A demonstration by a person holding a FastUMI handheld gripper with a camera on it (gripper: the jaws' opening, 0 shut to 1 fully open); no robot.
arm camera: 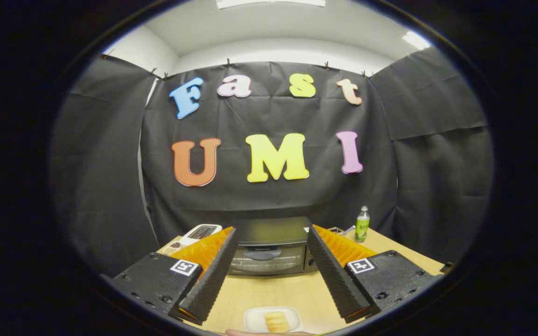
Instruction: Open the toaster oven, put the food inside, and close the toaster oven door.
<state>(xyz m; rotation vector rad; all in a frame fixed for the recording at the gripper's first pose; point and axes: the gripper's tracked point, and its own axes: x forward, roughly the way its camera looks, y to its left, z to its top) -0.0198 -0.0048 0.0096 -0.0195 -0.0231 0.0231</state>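
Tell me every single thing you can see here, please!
toaster oven: one, black with a glass door that is shut, at the far end of the table, beyond the fingers
plate: one, white, on the table between the fingers, close by
food: one piece, yellow, lying on the plate
bottle: one, green with a pale cap, standing to the right of the oven
white device: one, left of the oven, partly behind a finger
table: one, light wood
gripper: one, fingers wide open, holding nothing, pointing at the oven
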